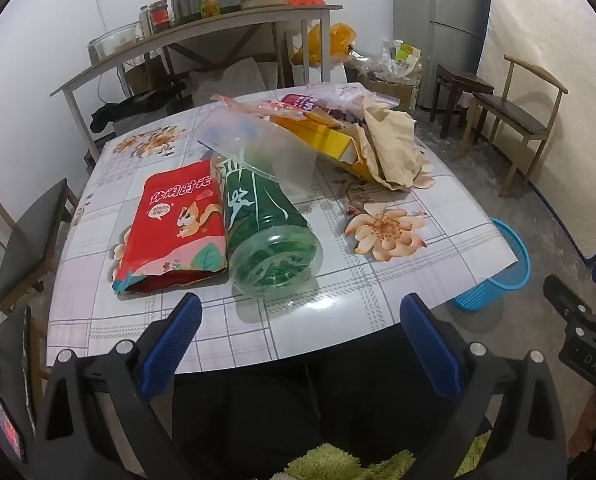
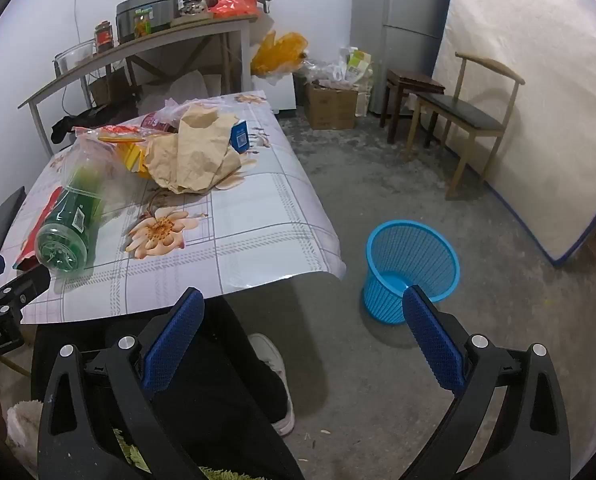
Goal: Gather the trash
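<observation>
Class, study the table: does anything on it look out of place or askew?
Yes. The green plastic bottle lies on its side beside a red snack pouch, and crumpled brown paper sits heaped on packaging. The blue wastebasket looks empty.

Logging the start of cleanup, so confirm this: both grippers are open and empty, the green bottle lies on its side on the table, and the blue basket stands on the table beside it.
One error: the blue basket stands on the floor beside the table, as the right wrist view shows. The rest holds.
</observation>
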Action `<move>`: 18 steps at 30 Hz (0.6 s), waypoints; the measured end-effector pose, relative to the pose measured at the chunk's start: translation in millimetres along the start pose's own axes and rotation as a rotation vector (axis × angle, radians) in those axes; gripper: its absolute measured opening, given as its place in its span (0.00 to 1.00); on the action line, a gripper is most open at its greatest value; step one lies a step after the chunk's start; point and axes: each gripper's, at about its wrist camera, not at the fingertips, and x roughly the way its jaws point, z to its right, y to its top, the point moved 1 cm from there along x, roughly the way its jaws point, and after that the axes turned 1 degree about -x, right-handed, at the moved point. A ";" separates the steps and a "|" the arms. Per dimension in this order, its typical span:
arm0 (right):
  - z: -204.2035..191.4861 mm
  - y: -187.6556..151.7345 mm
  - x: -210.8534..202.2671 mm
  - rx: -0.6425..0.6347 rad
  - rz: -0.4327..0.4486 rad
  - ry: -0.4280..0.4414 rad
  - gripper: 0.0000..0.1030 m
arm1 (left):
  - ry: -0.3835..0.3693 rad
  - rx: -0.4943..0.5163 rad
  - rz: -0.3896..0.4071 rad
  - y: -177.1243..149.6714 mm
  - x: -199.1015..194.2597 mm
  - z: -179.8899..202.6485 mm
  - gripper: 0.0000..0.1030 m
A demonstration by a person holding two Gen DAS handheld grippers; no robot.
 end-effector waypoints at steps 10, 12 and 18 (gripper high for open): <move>1.8 -1.8 1.3 0.002 0.000 0.003 0.93 | -0.007 0.002 -0.009 -0.5 4.1 2.1 0.95; 1.6 -1.6 0.9 0.003 -0.001 0.005 0.93 | -0.005 0.002 -0.008 -0.9 4.3 2.6 0.95; 0.8 -1.1 -0.3 0.004 0.000 0.006 0.93 | -0.004 0.006 -0.007 -1.2 3.8 2.3 0.95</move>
